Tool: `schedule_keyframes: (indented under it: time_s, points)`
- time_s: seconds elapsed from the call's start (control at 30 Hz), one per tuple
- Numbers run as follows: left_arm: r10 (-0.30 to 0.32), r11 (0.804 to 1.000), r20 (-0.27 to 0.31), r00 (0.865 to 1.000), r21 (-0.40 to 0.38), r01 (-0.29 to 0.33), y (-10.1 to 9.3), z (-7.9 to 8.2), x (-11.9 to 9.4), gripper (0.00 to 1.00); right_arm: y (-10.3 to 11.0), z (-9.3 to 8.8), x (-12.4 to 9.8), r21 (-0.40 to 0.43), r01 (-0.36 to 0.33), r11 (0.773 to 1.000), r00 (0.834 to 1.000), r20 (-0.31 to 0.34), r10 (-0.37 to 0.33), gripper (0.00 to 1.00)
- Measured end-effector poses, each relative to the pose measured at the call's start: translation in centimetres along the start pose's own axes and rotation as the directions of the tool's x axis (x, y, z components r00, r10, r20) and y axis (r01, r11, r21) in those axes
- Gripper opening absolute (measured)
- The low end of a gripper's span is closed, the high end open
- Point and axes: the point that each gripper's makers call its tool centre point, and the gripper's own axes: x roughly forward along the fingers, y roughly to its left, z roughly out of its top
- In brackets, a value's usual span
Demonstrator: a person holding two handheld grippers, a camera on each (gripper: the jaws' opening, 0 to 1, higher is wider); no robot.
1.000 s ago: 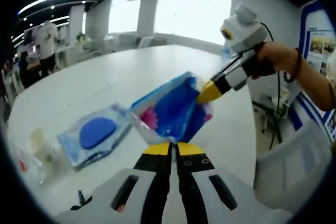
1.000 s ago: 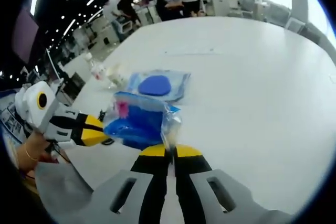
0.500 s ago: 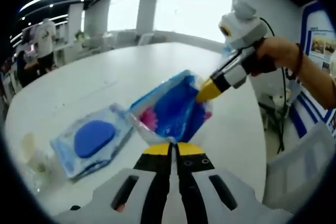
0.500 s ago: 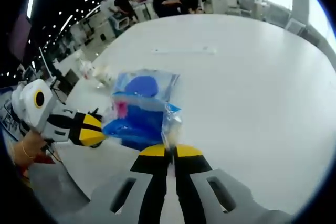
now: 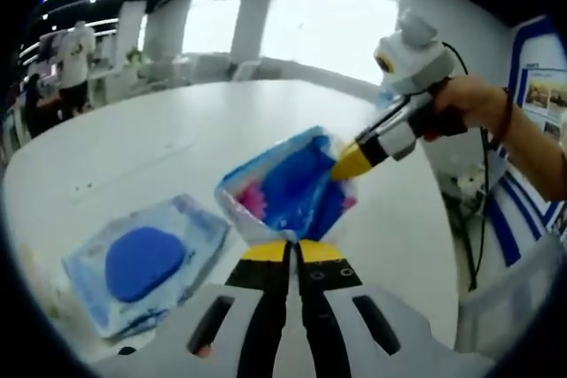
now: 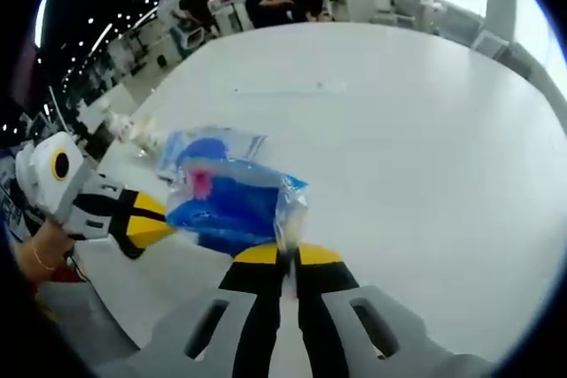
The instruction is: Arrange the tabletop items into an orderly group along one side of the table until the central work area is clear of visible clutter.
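A clear bag with blue and pink contents (image 5: pixel 292 185) hangs above the white table (image 5: pixel 177 130), held at two ends. In the left gripper view my left gripper (image 5: pixel 285 250) is shut on its near edge. My right gripper (image 5: pixel 351 164), in a person's hand, pinches its far corner. In the right gripper view the right gripper (image 6: pixel 283 254) is shut on the bag (image 6: pixel 226 205), and the left gripper (image 6: pixel 149 221) grips its left end. A flat clear pouch with a blue oval (image 5: pixel 142 261) lies on the table; the bag partly hides the pouch (image 6: pixel 205 144) in the right gripper view.
A thin white strip (image 6: pixel 283 89) lies farther out on the table (image 6: pixel 425 148). Small pale items (image 6: pixel 124 126) stand near the table's left edge. A light chair (image 5: pixel 514 298) is at the right. People and desks fill the background.
Both grippers keep their hold on the bag. Both views have shifted: the flat pouch now sits lower left in the left gripper view and closer behind the bag in the right gripper view.
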Motion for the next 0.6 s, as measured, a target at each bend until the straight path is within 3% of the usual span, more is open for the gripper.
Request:
schedule_keyframes:
  time_s: [0.6]
  points:
    - [-0.008,1.0,-0.025,1.0,-0.002,0.008,1.3,1.0,4.4,0.0,-4.6,2.1,2.1,-0.037,0.05,0.998,0.998,-0.029,-0.051,0.06]
